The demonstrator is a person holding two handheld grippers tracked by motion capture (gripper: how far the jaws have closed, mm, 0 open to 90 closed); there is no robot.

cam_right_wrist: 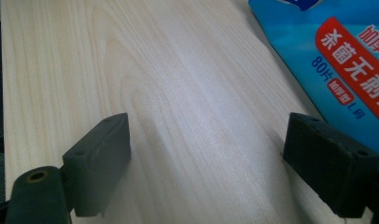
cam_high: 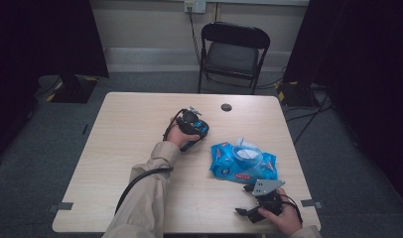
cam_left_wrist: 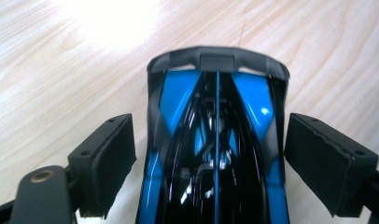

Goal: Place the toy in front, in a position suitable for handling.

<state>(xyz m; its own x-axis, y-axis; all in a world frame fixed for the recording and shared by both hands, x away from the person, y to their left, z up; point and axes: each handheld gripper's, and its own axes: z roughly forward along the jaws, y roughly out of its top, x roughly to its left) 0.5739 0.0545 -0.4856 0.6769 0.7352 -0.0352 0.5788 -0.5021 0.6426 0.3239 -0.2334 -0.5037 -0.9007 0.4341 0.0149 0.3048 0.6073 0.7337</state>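
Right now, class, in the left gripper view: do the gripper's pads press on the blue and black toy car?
No: the left gripper stands open, a gap showing between each pad and the toy car.

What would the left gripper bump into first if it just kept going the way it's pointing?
The blue and black toy car. It already lies between the left gripper's open jaws, pads apart from its sides. Pushing on, the gripper would likely meet the car's body first, with the wooden table beyond.

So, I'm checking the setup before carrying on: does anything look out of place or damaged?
Nothing looks damaged or spilled. The wipes pack lies crumpled with its lid flap up. The toy car sits between the open left gripper pads, untouched.
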